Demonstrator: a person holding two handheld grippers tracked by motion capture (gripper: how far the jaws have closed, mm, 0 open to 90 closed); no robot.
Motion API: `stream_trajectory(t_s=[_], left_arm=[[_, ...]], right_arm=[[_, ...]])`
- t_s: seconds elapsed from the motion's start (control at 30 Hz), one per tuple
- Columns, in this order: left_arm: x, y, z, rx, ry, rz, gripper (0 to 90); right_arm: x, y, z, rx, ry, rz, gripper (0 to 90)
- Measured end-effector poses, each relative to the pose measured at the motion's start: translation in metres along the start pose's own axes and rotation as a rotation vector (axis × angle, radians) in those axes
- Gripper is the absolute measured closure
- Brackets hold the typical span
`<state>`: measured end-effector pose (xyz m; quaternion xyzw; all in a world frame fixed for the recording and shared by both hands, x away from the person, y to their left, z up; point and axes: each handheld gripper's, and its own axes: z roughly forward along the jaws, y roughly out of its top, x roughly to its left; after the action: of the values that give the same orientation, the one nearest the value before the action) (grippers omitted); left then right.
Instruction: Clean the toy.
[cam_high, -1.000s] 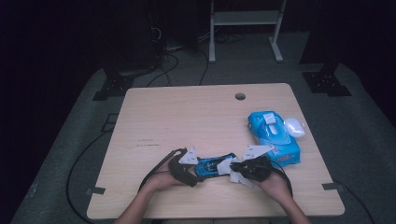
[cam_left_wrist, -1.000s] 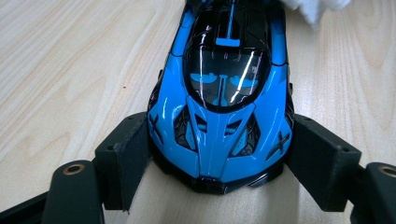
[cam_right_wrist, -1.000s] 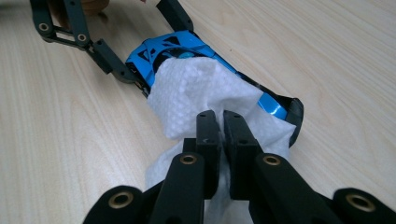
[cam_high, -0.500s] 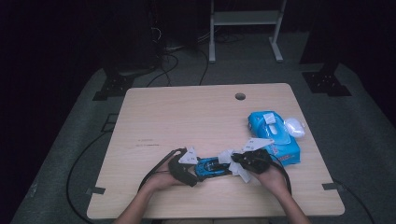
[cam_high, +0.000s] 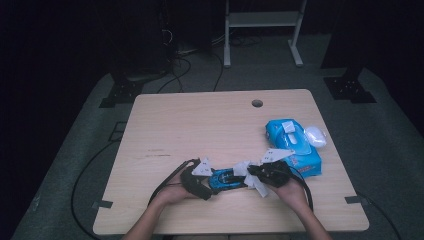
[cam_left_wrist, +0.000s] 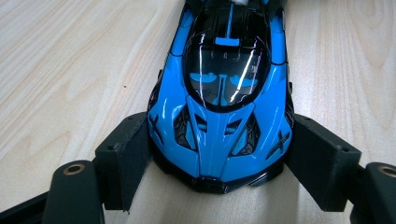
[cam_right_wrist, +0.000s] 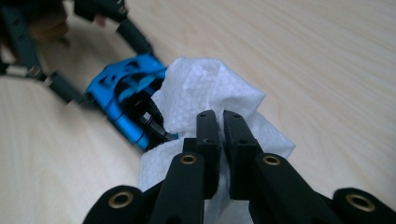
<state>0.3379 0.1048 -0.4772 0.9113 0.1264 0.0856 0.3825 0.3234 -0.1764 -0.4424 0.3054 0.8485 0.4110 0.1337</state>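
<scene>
A glossy blue toy car (cam_left_wrist: 219, 93) lies on the wooden table (cam_high: 200, 130) near its front edge. My left gripper (cam_left_wrist: 217, 161) is shut on the car, its two black pads pressing the car's sides at one end. In the high view the car (cam_high: 226, 179) sits between both grippers. My right gripper (cam_right_wrist: 222, 140) is shut on a crumpled white wipe (cam_right_wrist: 205, 98), and the wipe rests against the car's other end (cam_right_wrist: 126, 102). From above, the left gripper (cam_high: 202, 182) is at the car's left and the right gripper (cam_high: 257, 175) at its right with the wipe (cam_high: 250, 172).
A blue pack of wipes (cam_high: 292, 145) lies at the table's right side, with a small white object (cam_high: 316, 136) beside it. A round cable hole (cam_high: 257, 103) sits near the far edge. Black cables trail from both grippers.
The right gripper with the wipe has moved left, up against the car's end. The left gripper and car have stayed almost still.
</scene>
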Motion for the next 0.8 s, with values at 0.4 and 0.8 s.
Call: stream_trajectory(t_s=[0.4, 0.8], left_arm=[[0.001, 0.0, 0.0, 0.002, -0.003, 0.004, 25.1], [0.001, 0.0, 0.0, 0.0, -0.007, 0.008, 25.2]], right_arm=[[0.002, 0.023, 0.03, 0.026, 0.014, -0.036, 85.2], [-0.015, 0.004, 0.007, 0.046, -0.027, 0.016, 85.2]])
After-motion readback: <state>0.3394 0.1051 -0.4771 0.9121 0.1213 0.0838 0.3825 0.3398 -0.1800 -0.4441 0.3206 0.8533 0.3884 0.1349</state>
